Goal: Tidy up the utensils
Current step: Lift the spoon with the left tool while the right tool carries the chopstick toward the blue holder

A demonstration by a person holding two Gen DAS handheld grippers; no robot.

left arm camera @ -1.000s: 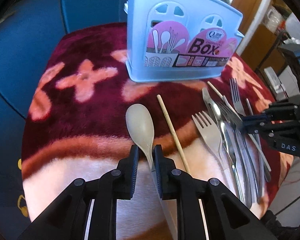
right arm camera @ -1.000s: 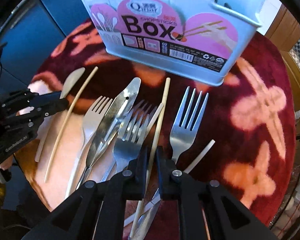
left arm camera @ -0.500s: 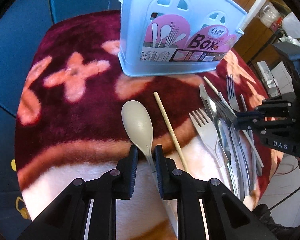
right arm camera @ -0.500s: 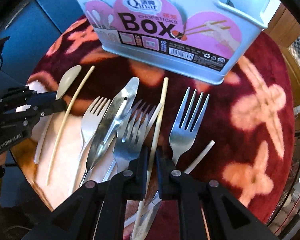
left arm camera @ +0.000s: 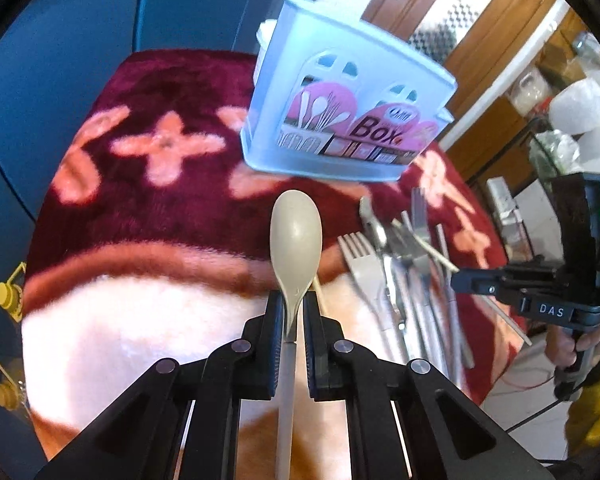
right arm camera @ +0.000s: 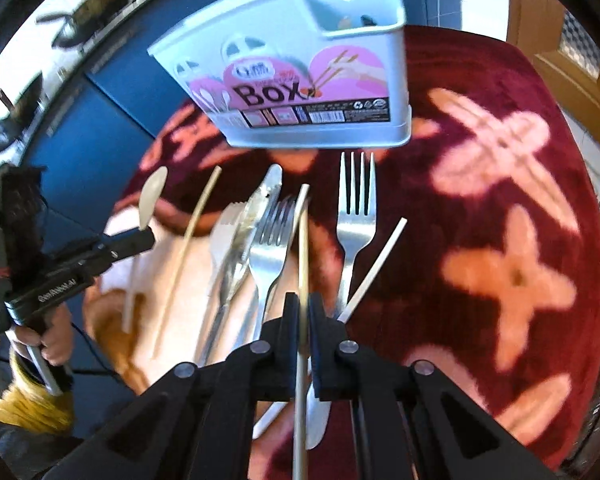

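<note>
My left gripper (left arm camera: 291, 314) is shut on the handle of a beige spoon (left arm camera: 296, 236) and holds it lifted above the blanket, bowl pointing toward the light blue utensil box (left arm camera: 340, 120). My right gripper (right arm camera: 303, 314) is shut on a beige chopstick (right arm camera: 303, 248), raised over the pile of metal forks (right arm camera: 356, 208) and a knife (right arm camera: 260, 208). The box also shows in the right wrist view (right arm camera: 300, 80), standing upright at the back. The left gripper with the spoon shows at the left of the right wrist view (right arm camera: 140, 236).
A dark red blanket with pink cross patterns (right arm camera: 500, 160) covers the round table. Another chopstick (right arm camera: 188, 240) and a white stick (right arm camera: 376, 268) lie among the cutlery. Blue cabinets (left arm camera: 60, 40) stand behind; wooden doors (left arm camera: 480, 40) at right.
Both grippers have risen from the table. The spoon is lifted off the blanket in the left gripper, and the chopstick is lifted from the pile in the right gripper.
</note>
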